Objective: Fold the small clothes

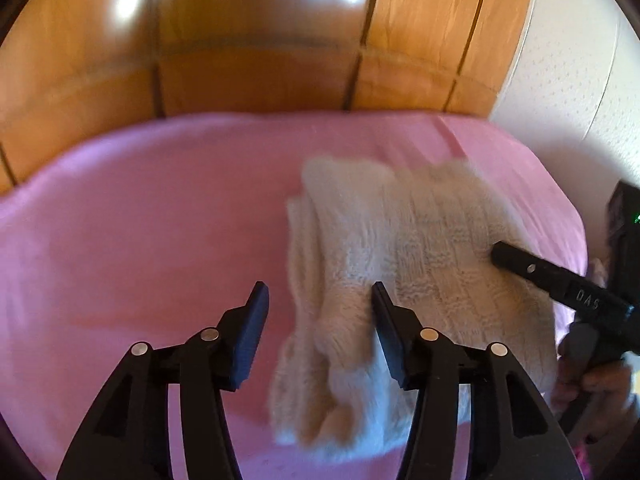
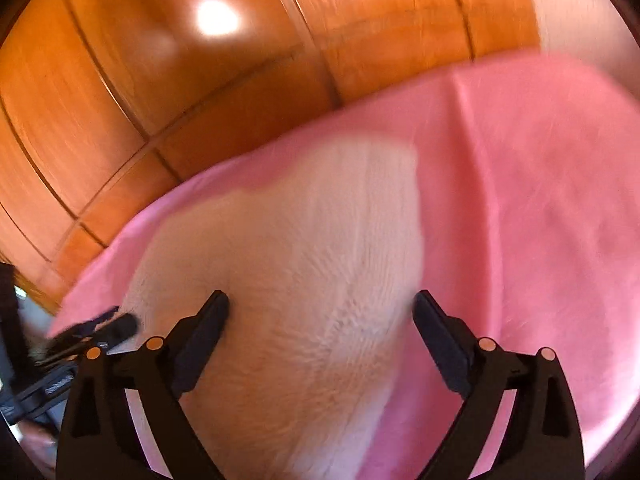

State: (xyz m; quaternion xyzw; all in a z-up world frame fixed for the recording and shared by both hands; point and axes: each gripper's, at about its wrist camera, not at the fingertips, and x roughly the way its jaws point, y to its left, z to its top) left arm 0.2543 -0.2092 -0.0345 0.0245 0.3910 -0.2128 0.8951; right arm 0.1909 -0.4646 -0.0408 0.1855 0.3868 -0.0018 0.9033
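Observation:
A cream knitted garment [image 1: 404, 264] lies folded on a pink sheet [image 1: 140, 220]. My left gripper [image 1: 320, 300] is open just above the garment's near left part, with nothing between its jaws held. My right gripper [image 2: 320, 308] is open over the same garment [image 2: 304, 264], empty. The right gripper's finger [image 1: 520, 264] shows in the left wrist view, resting over the garment's right side. The left gripper's fingertips [image 2: 116, 326] show blurred at the left edge of the right wrist view, beside the garment.
A wooden headboard or wardrobe [image 1: 260, 40] with panel grooves stands behind the pink sheet. A white textured wall [image 1: 580, 80] is at the right. The sheet has a crease [image 2: 476, 184] on its right part.

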